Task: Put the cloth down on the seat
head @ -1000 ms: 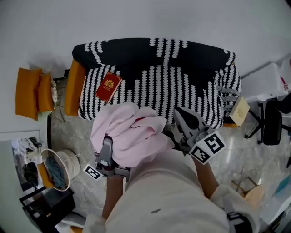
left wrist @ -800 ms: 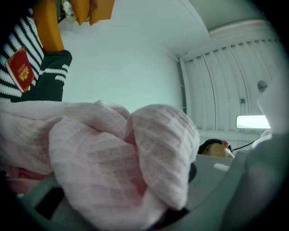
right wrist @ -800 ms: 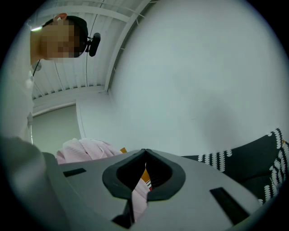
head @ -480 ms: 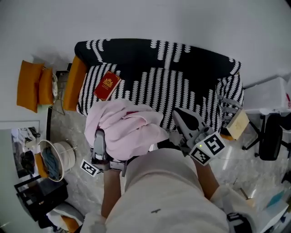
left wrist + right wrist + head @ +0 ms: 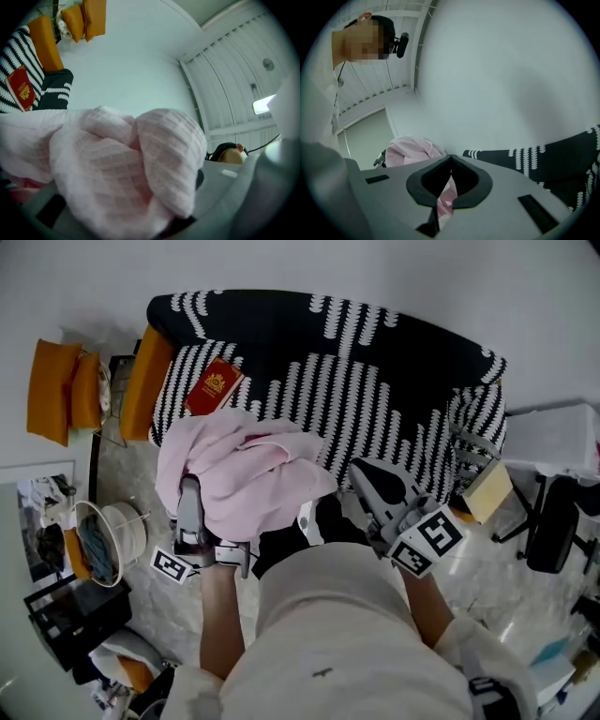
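Pink cloth (image 5: pixel 246 474) bunching over the left gripper (image 5: pixel 191 497) that's clamping it and pointing up a bit, right gripper (image 5: pixel 368 480) hovering level alongside, jaws pressed together, empty, by the striped seat (image 5: pixel 375 413)

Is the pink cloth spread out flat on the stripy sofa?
No, the pink cloth is bunched in a heap over the left claw, at the front edge of the sofa.

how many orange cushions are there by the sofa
3. Two orange cushions stand side by side left of the striped sofa; a third cushion stands against its left end. Others may be hidden.
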`<state>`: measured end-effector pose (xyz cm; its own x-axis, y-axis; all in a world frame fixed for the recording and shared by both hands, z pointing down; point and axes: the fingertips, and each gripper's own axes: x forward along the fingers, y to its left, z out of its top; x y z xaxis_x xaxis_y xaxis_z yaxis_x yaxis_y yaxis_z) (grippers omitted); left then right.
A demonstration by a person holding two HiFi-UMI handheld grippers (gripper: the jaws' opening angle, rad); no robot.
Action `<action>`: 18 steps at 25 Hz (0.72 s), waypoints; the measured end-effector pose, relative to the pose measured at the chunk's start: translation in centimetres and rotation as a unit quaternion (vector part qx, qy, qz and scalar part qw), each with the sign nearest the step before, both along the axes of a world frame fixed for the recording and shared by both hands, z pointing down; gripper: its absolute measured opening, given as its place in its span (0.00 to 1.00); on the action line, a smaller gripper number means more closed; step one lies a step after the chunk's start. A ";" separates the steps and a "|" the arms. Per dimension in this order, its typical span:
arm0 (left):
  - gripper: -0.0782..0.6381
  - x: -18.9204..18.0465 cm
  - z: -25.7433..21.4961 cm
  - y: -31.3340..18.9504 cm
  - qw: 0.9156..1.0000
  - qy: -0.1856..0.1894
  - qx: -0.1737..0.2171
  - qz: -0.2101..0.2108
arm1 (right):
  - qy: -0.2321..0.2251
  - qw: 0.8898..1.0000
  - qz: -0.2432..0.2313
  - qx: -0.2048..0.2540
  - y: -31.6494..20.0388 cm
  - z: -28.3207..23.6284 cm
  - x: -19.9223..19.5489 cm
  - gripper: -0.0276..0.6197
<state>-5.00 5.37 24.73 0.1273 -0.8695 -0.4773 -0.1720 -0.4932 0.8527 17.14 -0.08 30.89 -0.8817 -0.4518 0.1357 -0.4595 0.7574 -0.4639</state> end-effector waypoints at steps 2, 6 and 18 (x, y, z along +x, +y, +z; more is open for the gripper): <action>0.34 -0.2 0.2 -0.4 1.000 -0.002 -0.003 -0.002 | -0.002 1.000 -0.009 -0.003 0.2 0.0 -0.4 0.05; 0.34 -1.0 0.8 -1.5 1.000 0.003 -0.007 -0.007 | -0.011 1.000 -0.005 -0.002 0.1 -0.4 -0.8 0.05; 0.34 -1.7 3.9 -5.8 0.999 -0.014 -0.031 0.000 | 0.004 1.000 0.013 0.007 -0.8 -1.1 -1.3 0.05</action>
<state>-6.69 -0.45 28.62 0.1402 -0.8970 -0.4191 -0.1953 -0.4400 0.8765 15.84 -0.89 29.83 -0.8690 -0.4758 0.1357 -0.4819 0.7518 -0.4501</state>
